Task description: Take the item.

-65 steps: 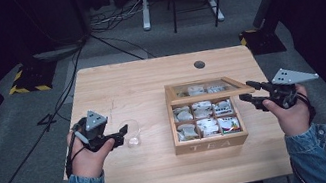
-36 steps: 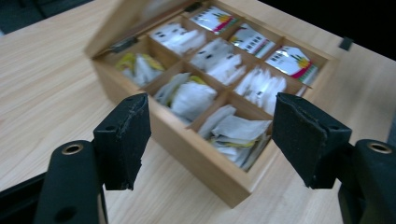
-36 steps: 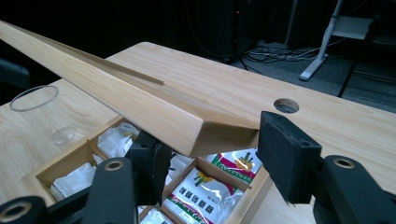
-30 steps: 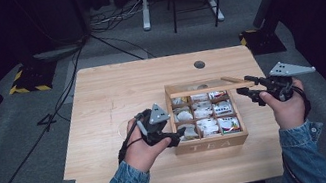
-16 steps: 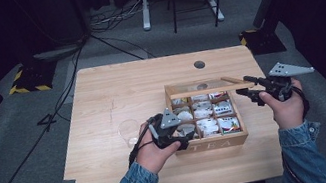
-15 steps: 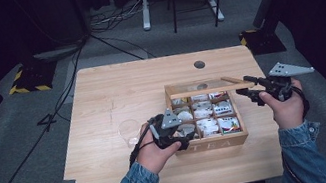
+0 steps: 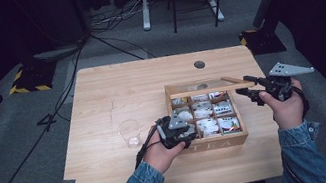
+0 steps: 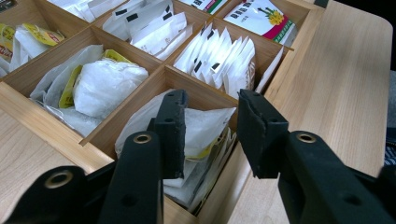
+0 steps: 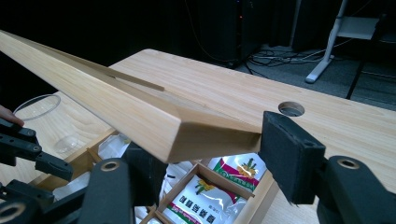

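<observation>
A wooden tea box point(image 7: 211, 144) sits at the table's right centre, its compartments full of tea bags point(image 8: 107, 84). My right gripper point(image 7: 247, 87) is at the box's right side, shut on the corner of the raised lid point(image 7: 200, 86). In the right gripper view the lid point(image 9: 116, 102) runs off to the left from between the jaws of my right gripper point(image 9: 215, 140). My left gripper point(image 7: 177, 124) hangs over the front-left compartment. In the left gripper view that gripper point(image 8: 212, 112) is open just above white packets point(image 8: 201, 126).
A clear plastic cup point(image 7: 130, 133) stands upright left of the box, close to my left hand. It also appears at the left edge of the right gripper view as the cup point(image 9: 37, 109). A cable hole point(image 7: 199, 64) lies behind the box. Bare tabletop point(image 7: 115, 90) stretches to the far left.
My left gripper has moved right, from beside the cup to the box's front-left compartment. The right gripper keeps the lid up and has barely moved.
</observation>
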